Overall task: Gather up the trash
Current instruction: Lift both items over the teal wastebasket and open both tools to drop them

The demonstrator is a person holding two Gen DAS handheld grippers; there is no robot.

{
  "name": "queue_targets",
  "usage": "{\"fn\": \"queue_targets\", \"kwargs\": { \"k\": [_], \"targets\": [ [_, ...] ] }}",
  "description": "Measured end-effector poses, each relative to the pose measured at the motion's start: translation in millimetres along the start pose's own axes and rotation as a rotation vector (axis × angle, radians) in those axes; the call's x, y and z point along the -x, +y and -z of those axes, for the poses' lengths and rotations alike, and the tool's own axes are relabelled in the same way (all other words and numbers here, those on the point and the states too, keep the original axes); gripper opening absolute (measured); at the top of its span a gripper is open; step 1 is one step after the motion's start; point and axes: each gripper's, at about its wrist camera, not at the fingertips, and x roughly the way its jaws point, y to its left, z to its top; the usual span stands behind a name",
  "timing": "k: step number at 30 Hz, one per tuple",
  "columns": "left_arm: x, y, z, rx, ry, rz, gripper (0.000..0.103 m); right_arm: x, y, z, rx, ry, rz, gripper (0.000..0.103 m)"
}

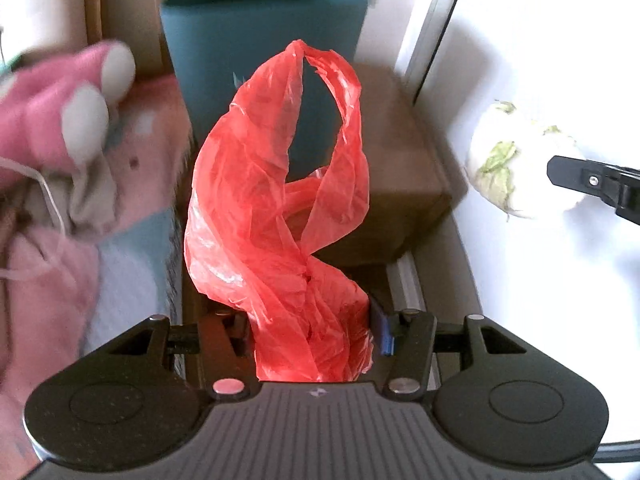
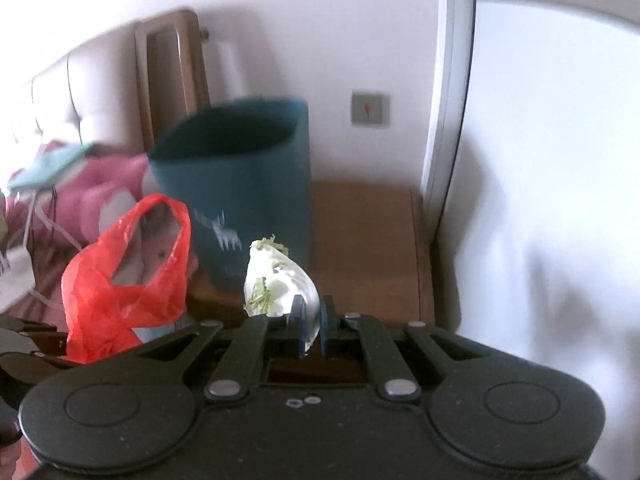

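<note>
Left gripper (image 1: 312, 336) clamps the red bag (image 1: 280, 208), right gripper (image 2: 310, 330) pinches a cabbage scrap (image 2: 276, 280); teal bin (image 2: 240, 184) ahead. Thin grip—that scrap could slip short.

My red bag (image 1: 280, 216) bunches between my left gripper's (image 1: 312, 336) fingers, hiding the pads, so their contact is unclear. The pink bedding (image 1: 48, 152) at the left is smeared by blur and cut by the frame edge. The bin's (image 2: 240, 176) white print is blurred. My right gripper (image 2: 312, 328) covers the leaf's (image 2: 276, 276) lower end.
</note>
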Motion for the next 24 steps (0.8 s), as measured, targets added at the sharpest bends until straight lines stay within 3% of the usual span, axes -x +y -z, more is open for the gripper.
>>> {"fn": "queue_targets", "kwargs": {
  "k": [10,14,17,24],
  "targets": [
    [59,22,-96,-0.017,-0.182,-0.024,0.052,-1,35,-93,0.084,-0.145,0.001,0.005],
    [68,27,-137,-0.015,-0.223,-0.030,0.052,-15,46,-119,0.103,-0.160,0.014,0.005],
    [64,39,-165,0.001,-0.237,-0.021,0.052,-36,52,-134,0.111,-0.149,0.025,0.005],
    [27,65,-229,0.077,-0.167,0.043,0.053,-85,58,-159,0.107,-0.088,0.061,0.005]
  ]
}}
